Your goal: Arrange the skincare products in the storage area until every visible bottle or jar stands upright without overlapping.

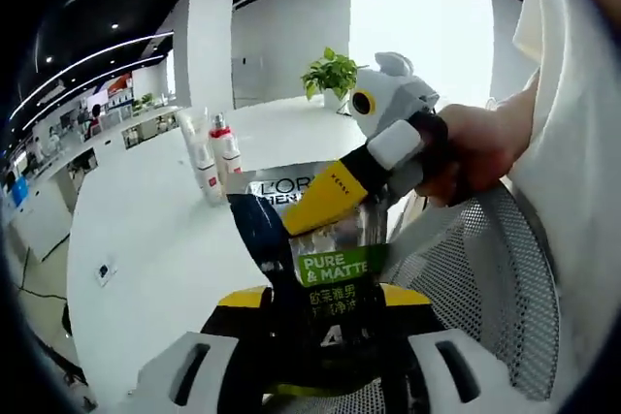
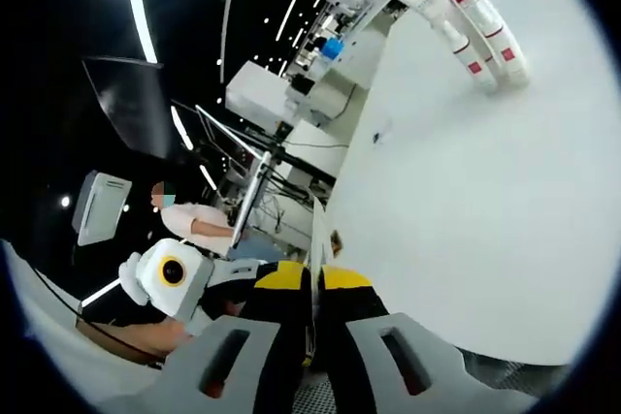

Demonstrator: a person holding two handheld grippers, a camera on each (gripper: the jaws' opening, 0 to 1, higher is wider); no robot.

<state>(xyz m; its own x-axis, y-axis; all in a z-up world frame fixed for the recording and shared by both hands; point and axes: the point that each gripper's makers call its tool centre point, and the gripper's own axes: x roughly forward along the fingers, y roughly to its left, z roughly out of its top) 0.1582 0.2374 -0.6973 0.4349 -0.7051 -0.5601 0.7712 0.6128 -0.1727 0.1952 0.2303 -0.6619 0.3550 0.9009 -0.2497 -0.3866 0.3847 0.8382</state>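
Observation:
A dark tube (image 1: 335, 259) with a green PURE & MATTE label and L'OREAL lettering is held up in the air, in front of the table. My left gripper (image 1: 325, 305) is shut on its lower part. My right gripper (image 1: 325, 203), held by a hand, comes in from the right and its yellow jaws pinch the tube's upper end. In the right gripper view my right gripper (image 2: 315, 283) has its jaws almost together on a thin edge (image 2: 315, 235) of the tube. Two white bottles with red caps (image 1: 215, 154) (image 2: 480, 31) stand together on the white table (image 1: 146, 230) (image 2: 466, 201).
A potted plant (image 1: 332, 73) stands at the table's far end. A grey mesh chair (image 1: 509, 278) is close on the right. A seated person (image 2: 194, 222) and desks with equipment (image 2: 320, 65) lie beyond the table's edge.

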